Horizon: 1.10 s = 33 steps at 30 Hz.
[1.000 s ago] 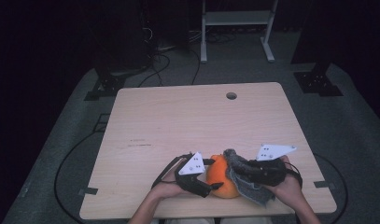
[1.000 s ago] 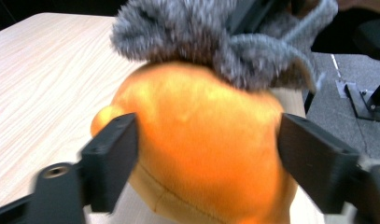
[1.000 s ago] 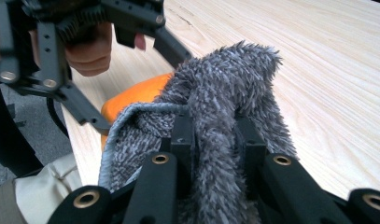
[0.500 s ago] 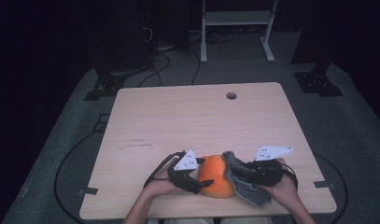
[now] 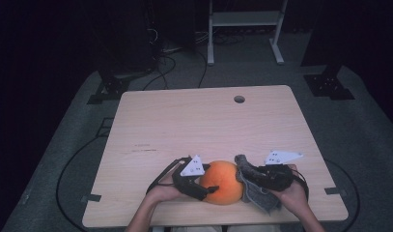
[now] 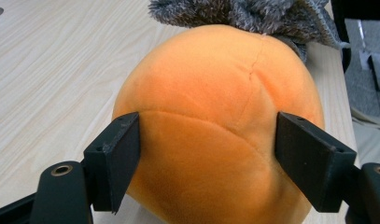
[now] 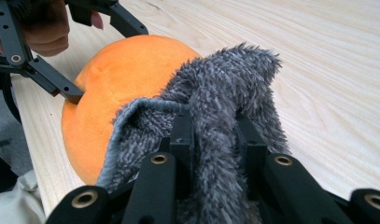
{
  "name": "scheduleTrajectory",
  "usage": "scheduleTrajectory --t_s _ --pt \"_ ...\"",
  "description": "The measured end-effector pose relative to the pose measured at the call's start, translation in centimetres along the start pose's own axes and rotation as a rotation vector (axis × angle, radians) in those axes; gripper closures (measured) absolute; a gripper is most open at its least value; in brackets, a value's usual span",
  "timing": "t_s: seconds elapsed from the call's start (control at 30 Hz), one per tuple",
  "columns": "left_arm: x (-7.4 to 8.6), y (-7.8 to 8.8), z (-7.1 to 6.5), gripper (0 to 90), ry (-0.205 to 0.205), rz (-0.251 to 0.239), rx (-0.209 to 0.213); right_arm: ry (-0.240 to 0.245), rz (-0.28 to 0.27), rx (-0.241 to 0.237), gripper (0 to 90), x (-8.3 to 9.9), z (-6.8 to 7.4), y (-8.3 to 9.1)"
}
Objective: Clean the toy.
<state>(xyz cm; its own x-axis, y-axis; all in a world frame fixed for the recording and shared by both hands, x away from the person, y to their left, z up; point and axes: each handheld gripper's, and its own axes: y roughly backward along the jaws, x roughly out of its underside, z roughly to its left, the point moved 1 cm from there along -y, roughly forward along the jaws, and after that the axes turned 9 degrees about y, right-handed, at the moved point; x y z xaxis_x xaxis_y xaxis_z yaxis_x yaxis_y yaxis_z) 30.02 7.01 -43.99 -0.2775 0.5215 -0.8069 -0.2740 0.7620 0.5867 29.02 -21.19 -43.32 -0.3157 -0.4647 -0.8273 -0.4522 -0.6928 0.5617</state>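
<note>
Lower centre of the high view: the left gripper (image 5: 209, 187) has just been closing its jaws around the orange ball (image 5: 223, 181), pads now touching its sides. The right gripper (image 5: 245, 175), lowered slightly, pinches the grey cloth (image 5: 259, 199) against the ball, suggesting wiping.

The far part of the table (image 5: 194, 121) is bare, so a hand could pass there. Near the front edge, the orange ball (image 5: 224, 181) and the grey cloth (image 5: 259, 193) block the way.

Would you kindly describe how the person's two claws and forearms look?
Both the left claw and right claw are black frames with flat black jaws and brass-coloured rivets. Each carries a pale grey three-cornered plate with dots and trails a black cable. The forearms show no sleeves.
</note>
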Motion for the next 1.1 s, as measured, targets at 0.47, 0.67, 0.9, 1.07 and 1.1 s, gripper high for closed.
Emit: scheduleTrajectory --t_s 0.47,0.67,0.9,1.07,1.1 --pt "0.5 0.2 0.9 20.6 0.064 -0.012 -0.021 -0.054 0.060 0.049 72.4 1.5 -1.0 -0.6" --pt "1.0 0.6 1.4 20.8 0.094 -0.003 -0.001 -0.044 -0.026 0.037 72.4 0.3 -0.4 0.1" --pt "1.3 0.7 1.5 20.9 0.095 -0.005 0.024 -0.041 -0.093 -0.100 72.0 -0.2 0.8 -0.6" --pt "1.4 0.9 1.5 20.2 0.091 -0.005 0.024 -0.082 0.000 -0.030 72.5 1.7 -0.6 -0.8" --pt "1.3 0.8 1.4 20.2 0.089 -0.007 0.024 -0.083 0.006 -0.025 72.6 1.9 -0.7 -0.7"
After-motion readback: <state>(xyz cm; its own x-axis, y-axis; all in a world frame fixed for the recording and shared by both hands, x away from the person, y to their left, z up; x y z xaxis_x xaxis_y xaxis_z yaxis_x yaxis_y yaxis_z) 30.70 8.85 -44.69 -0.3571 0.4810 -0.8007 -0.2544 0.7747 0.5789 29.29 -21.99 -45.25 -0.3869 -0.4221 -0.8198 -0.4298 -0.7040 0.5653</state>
